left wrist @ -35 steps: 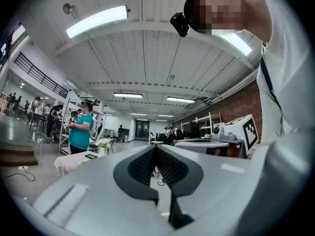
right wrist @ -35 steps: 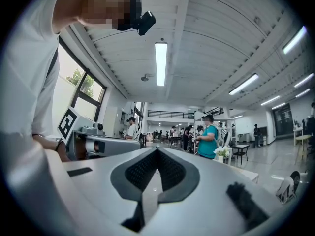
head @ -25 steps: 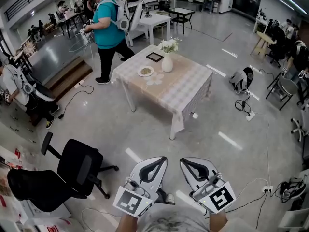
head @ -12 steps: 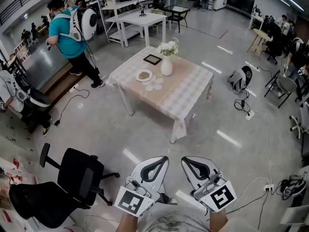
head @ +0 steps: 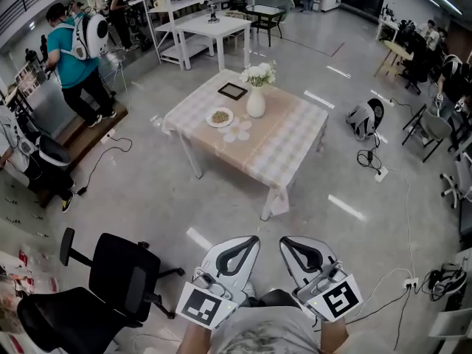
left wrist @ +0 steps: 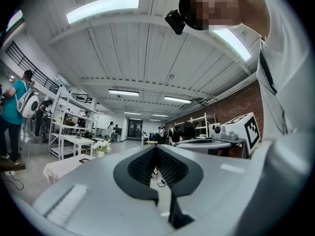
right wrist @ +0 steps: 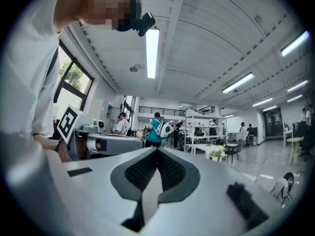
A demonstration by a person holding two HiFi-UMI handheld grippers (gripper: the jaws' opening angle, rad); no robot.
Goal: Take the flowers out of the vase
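We find no legible text, number or brand. Only signs noted: square black-and-white left marker (head: 204, 306) on left gripper (head: 249, 242), right marker (head: 341, 299) on right gripper (head: 287, 243).

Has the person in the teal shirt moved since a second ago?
Yes. The person in the teal shirt was beside the table and has walked away from it, leftward in the head view, to the wooden steps.

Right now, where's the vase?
Head view, upper centre: the white vase stands on the checked table, just right of the plate and dark frame.
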